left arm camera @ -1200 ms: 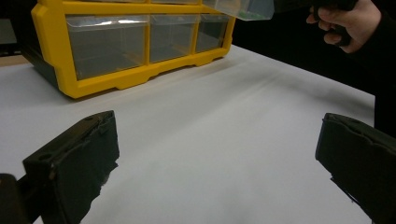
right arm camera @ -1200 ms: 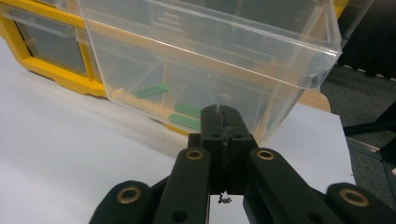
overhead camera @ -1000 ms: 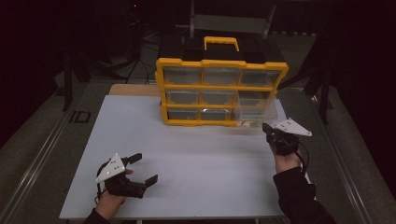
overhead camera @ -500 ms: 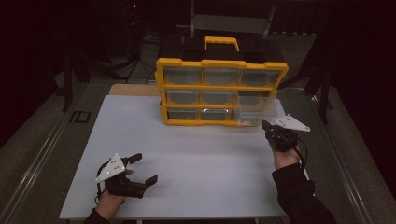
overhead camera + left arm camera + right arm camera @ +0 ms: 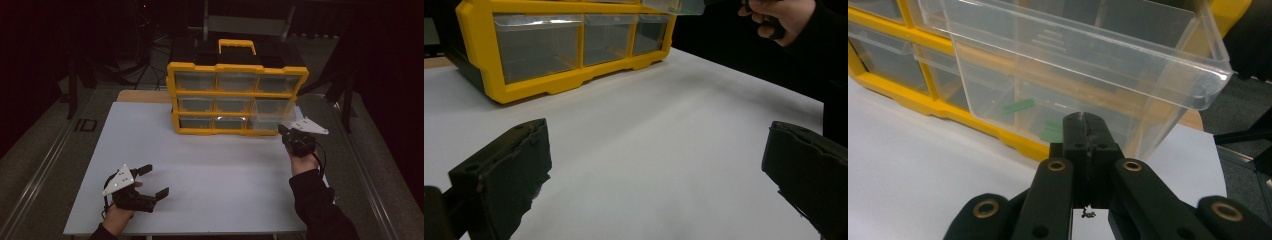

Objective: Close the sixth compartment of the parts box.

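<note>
A yellow organiser (image 5: 238,68) with clear drawers and a yellow handle stands at the back of the white table (image 5: 215,165). Its right-hand middle drawer (image 5: 272,117) is pulled out part way. In the right gripper view this clear drawer (image 5: 1073,65) holds a few small green pieces (image 5: 1018,106). My right gripper (image 5: 283,129) is shut, its tips (image 5: 1081,120) right at the drawer's front wall below the lip, nothing visibly between them. My left gripper (image 5: 156,180) rests open near the table's front left, jaws wide (image 5: 656,170) and empty, facing the organiser (image 5: 474,50).
The table's right edge lies just beyond the right hand. A wooden board (image 5: 142,96) shows behind the table at the left. Dark floor, rails and stands surround the table.
The right gripper has crept slightly left toward the drawer. The left gripper has stayed put.
</note>
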`<state>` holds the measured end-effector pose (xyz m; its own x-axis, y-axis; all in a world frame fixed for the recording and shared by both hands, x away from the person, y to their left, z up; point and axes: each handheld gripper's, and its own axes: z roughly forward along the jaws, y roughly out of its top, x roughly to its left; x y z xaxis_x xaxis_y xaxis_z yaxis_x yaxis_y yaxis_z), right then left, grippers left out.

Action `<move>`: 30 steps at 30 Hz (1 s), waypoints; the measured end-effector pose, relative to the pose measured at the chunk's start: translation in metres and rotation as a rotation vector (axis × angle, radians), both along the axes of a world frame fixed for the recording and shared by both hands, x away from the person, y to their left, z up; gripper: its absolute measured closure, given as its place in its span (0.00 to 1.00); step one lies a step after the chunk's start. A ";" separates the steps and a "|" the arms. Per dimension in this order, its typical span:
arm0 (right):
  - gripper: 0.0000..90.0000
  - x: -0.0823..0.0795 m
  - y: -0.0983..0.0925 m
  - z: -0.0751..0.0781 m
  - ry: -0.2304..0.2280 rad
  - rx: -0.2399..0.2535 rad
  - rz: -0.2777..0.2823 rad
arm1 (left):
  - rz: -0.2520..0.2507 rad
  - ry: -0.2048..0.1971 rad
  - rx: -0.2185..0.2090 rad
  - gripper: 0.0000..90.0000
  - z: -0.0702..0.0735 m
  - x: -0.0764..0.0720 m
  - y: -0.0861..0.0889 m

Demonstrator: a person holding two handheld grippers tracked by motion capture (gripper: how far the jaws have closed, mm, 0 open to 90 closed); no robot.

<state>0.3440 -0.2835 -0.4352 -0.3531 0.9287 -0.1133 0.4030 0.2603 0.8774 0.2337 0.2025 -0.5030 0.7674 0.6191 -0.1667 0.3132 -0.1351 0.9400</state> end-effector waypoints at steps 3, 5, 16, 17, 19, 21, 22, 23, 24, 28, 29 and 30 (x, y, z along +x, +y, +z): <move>1.00 0.003 0.001 0.000 0.002 0.001 -0.005 | 0.000 0.000 0.000 0.00 0.000 0.000 0.000; 1.00 0.005 0.001 0.001 0.001 -0.003 -0.004 | -0.001 0.000 0.001 0.00 0.000 0.000 0.000; 1.00 0.012 0.001 0.003 0.002 -0.004 -0.007 | -0.001 0.002 0.000 0.00 0.000 0.000 0.000; 1.00 0.013 0.001 0.003 0.001 -0.003 -0.007 | -0.001 0.003 0.000 0.00 0.000 0.000 0.000; 1.00 0.014 0.002 0.004 0.001 -0.006 -0.005 | 0.003 0.003 0.003 0.00 0.000 0.000 0.000; 1.00 0.016 0.002 0.005 0.001 -0.008 -0.004 | 0.002 0.003 0.003 0.00 0.000 0.000 0.000; 1.00 0.017 0.002 0.005 0.001 -0.009 -0.006 | 0.002 0.002 0.003 0.00 0.000 0.000 0.000; 1.00 0.018 0.003 0.005 0.001 -0.010 -0.007 | 0.001 0.002 0.002 0.00 0.000 0.000 0.000; 1.00 0.019 0.003 0.005 0.003 -0.010 -0.008 | 0.000 0.002 0.001 0.00 0.000 0.000 0.000; 1.00 0.022 0.004 0.005 0.003 -0.012 -0.010 | 0.001 0.003 0.001 0.00 0.000 0.000 0.000; 1.00 0.022 0.004 0.005 0.001 -0.016 -0.011 | 0.001 0.002 0.002 0.00 0.000 0.000 0.000; 1.00 0.023 0.004 0.005 0.000 -0.017 -0.010 | 0.002 0.002 0.001 0.00 0.000 0.000 0.000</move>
<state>0.3670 -0.2792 -0.4299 -0.3437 0.9302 -0.1290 0.4059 0.2711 0.8728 0.2337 0.2027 -0.5035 0.7661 0.6205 -0.1675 0.3156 -0.1361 0.9391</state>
